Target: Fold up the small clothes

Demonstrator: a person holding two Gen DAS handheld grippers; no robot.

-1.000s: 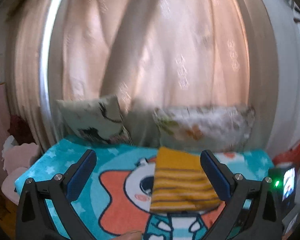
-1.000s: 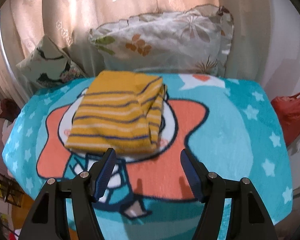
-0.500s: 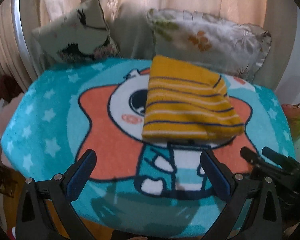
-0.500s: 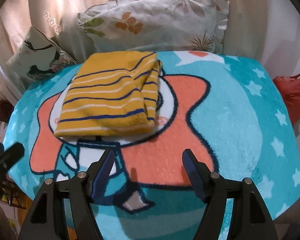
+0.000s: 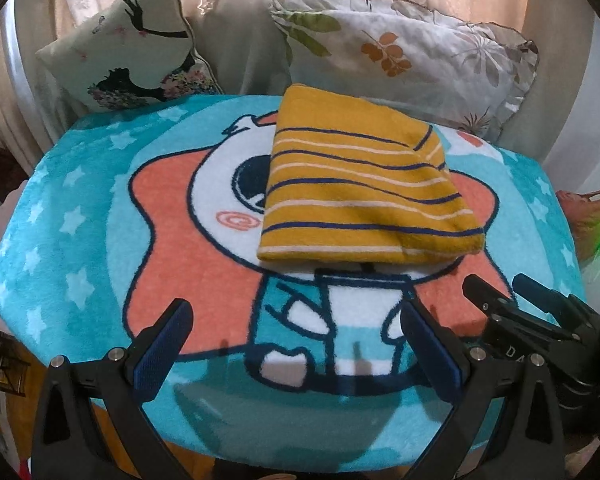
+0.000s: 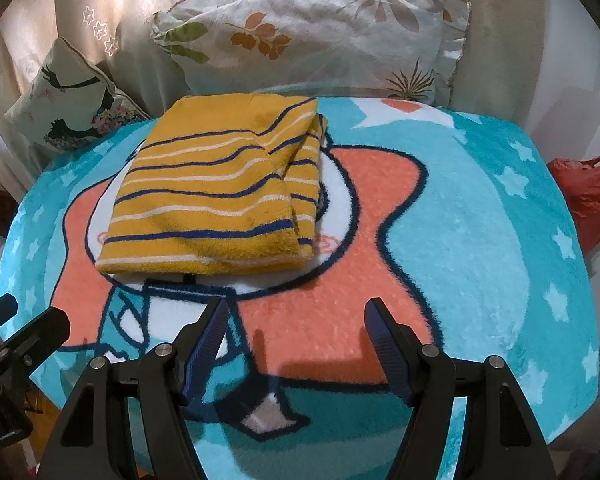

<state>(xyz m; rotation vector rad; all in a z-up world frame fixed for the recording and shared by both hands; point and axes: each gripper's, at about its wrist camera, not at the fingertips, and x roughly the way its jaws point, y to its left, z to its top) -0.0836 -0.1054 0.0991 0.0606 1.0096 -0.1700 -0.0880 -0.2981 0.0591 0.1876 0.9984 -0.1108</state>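
A yellow garment with navy and white stripes lies folded into a flat rectangle on the teal cartoon blanket; it also shows in the right wrist view. My left gripper is open and empty, hovering above the blanket's near edge, short of the garment. My right gripper is open and empty, also near the front edge. The right gripper shows at the right edge of the left wrist view, and the left gripper shows at the left edge of the right wrist view.
Two pillows lean against the curtain behind the blanket: a floral one and a smaller one with dark figures. A red bag sits off the blanket's right side. The blanket drops off at its front and side edges.
The left wrist view has tilted down from the curtain to the blanket and folded garment. Both grippers have drawn back toward the front edge. The garment has not moved.
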